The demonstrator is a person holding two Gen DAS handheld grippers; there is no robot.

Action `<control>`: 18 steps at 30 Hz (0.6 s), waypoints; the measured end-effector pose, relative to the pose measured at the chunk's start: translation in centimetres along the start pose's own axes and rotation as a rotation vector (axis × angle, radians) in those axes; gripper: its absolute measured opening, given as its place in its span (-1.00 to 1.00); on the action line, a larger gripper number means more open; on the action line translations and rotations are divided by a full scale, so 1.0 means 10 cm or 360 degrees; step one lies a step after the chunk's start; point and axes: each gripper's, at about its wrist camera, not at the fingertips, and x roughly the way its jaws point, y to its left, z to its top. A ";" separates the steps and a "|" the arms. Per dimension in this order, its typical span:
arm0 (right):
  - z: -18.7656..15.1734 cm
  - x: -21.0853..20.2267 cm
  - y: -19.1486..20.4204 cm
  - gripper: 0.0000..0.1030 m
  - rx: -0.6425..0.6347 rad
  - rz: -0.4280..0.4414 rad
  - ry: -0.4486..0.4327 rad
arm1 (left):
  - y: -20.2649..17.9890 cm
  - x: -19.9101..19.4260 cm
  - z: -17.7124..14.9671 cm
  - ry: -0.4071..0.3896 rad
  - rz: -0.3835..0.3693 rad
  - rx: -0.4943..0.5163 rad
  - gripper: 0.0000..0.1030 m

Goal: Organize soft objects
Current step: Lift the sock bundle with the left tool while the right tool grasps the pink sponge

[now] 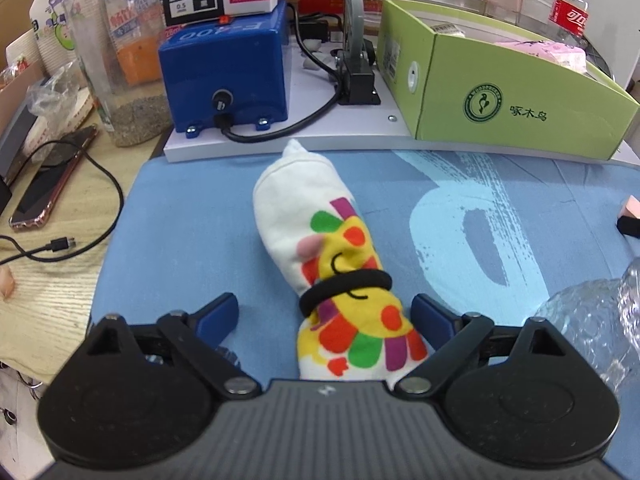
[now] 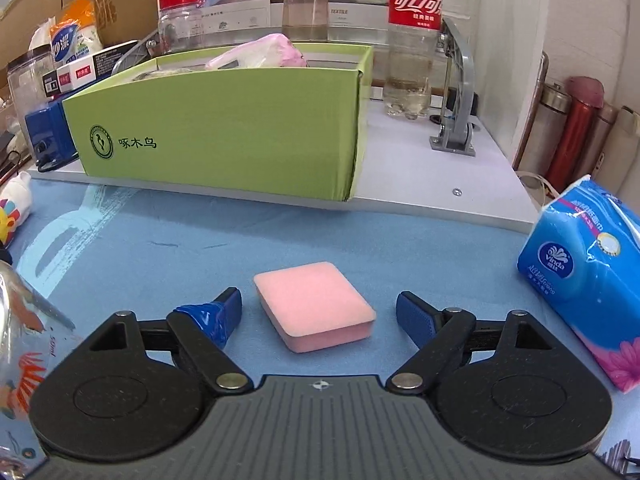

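Left gripper (image 1: 325,312) fingers spread wide, rolled sock (image 1: 320,256) with black band lying between them on blue mat (image 1: 180,220); contact at right finger unclear. Right gripper (image 2: 319,312) fingers released, straddling pink sponge (image 2: 314,305) on mat, apart from it. Green box (image 2: 224,140) behind, on desk.

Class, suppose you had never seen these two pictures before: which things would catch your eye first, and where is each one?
The rolled white sock with bright patches, bound by a black hair tie, lies on the blue mat between the open left gripper fingers. A pink sponge lies between the open right gripper fingers. Behind both stands a green box.
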 end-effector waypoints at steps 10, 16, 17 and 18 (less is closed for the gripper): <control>-0.14 -0.05 -0.04 0.41 -0.0014 0.0014 -0.0113 | 0.01 -0.01 -0.03 -0.0031 0.0005 -0.0007 0.80; -0.07 0.00 -0.01 0.44 0.0005 -0.0011 -0.0062 | -0.02 0.00 0.02 -0.0016 0.0013 -0.0032 0.56; -0.07 0.00 -0.01 0.44 0.0006 -0.0012 -0.0066 | -0.03 -0.01 0.03 -0.0018 -0.0007 -0.0035 0.47; -0.09 -0.01 -0.01 0.44 0.0004 -0.0012 -0.0075 | -0.04 -0.02 0.04 -0.0012 -0.0019 -0.0038 0.35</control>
